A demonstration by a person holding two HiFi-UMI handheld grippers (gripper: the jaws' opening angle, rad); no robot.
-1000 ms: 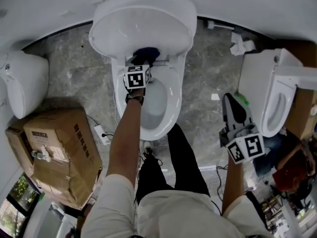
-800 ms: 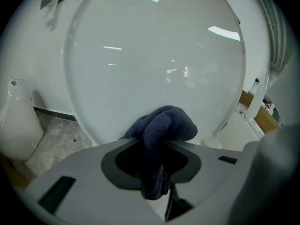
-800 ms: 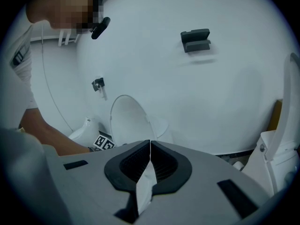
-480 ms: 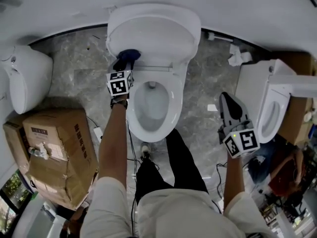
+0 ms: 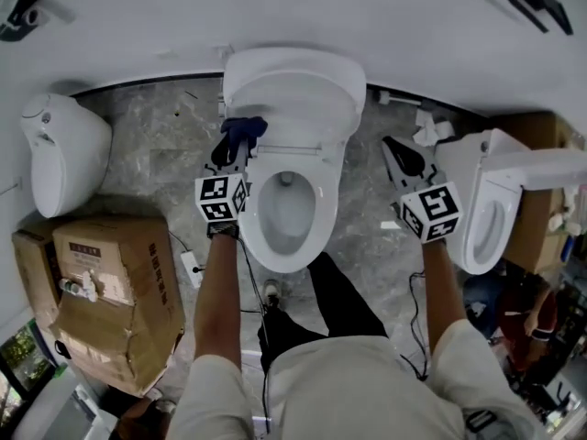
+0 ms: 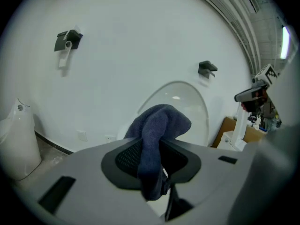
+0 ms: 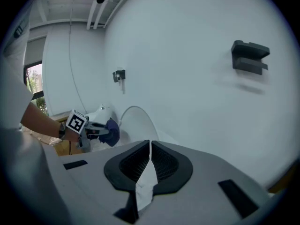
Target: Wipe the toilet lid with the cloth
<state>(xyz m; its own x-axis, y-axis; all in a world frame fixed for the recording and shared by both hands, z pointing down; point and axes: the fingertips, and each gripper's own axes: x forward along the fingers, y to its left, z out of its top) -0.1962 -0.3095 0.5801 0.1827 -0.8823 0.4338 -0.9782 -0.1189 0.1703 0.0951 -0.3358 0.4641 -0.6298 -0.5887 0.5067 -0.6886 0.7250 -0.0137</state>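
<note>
Two tools: left tool (image 5: 235, 147) pinches the dark blue terry cloth (image 5: 244, 130) by the raised white toilet lid (image 5: 293, 85), likely for wiping; right tool (image 5: 401, 159), pressed together and empty, hangs clear.

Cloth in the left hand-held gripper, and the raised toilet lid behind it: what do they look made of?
The cloth looks like dark blue microfibre or terry with a matte finish; its surface is fuzzy and it slumps in soft folds. The toilet lid is probably hard plastic, white and glossy. It is thin and smooth and catches a light reflection, though glazed ceramic can't be ruled out.
</note>
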